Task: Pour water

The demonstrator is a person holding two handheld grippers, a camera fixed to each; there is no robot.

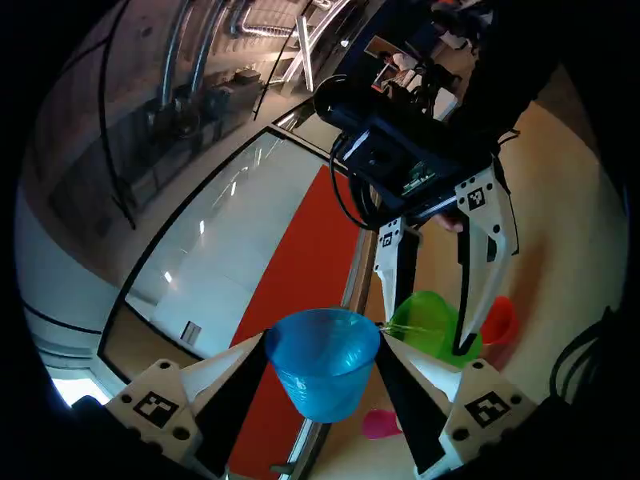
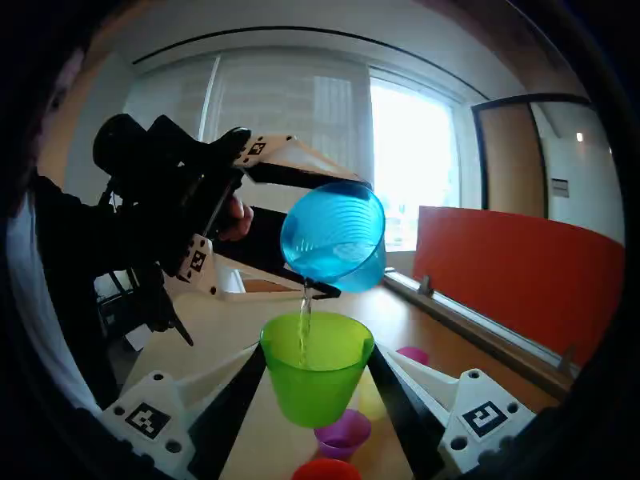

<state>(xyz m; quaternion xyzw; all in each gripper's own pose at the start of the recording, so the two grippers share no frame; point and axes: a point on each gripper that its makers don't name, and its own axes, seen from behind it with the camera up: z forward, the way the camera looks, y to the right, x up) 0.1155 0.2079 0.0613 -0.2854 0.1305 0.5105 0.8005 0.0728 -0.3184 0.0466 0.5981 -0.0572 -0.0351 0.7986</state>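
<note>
**Left gripper view.** Left gripper (image 1: 322,340) was clamped on the blue cup (image 1: 324,384), one finger on each side, and was raised over the table (image 1: 560,264). Beyond it, the right gripper (image 1: 430,332) pointed downward and gripped the green cup (image 1: 424,314).

**Right gripper view.** Green cup stood upright between the right gripper's fingers. Blue cup was tipped above it, and water (image 2: 304,316) streamed in. A hand (image 2: 238,218) held the left gripper angled sideways.

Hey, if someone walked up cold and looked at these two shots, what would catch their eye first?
A thin stream of water falls from the tilted blue cup, pinched in the left gripper, into the green cup held just below by the right gripper. A bright red partition stands to the right in the right gripper view.
</note>
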